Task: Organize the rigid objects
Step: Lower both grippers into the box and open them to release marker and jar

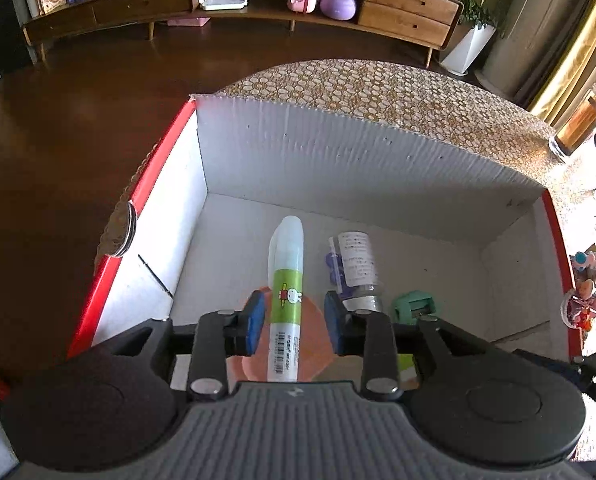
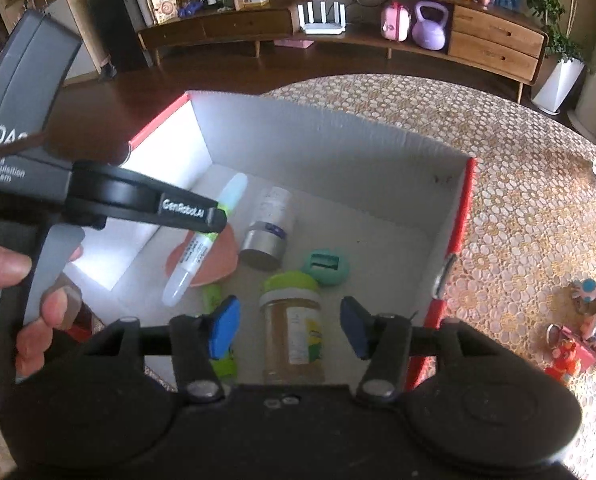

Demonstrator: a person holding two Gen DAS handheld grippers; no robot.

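Right wrist view: one box (image 2: pixel 460 216), two jars (image 2: pixel 292 334) inside, one pen (image 2: pixel 286 300) seen between the left gripper's (image 1: pixel 295 322) spread-apart fingers; right gripper (image 2: pixel 288 330) also spread wide.

Counts, inside box (image 2: pixel 338 136): one box. One glue stick (image 1: pixel 285 280). Two jars: one foil-capped (image 2: pixel 268 228), one green-lidded (image 2: pixel 292 320). One pink dish (image 2: pixel 214 258). One teal sharpener (image 2: pixel 325 266). One green marker (image 2: pixel 218 336), partly hidden.

Box (image 1: pixel 338 148) walls hem the tube (image 1: pixel 285 280); far floor lies bare.
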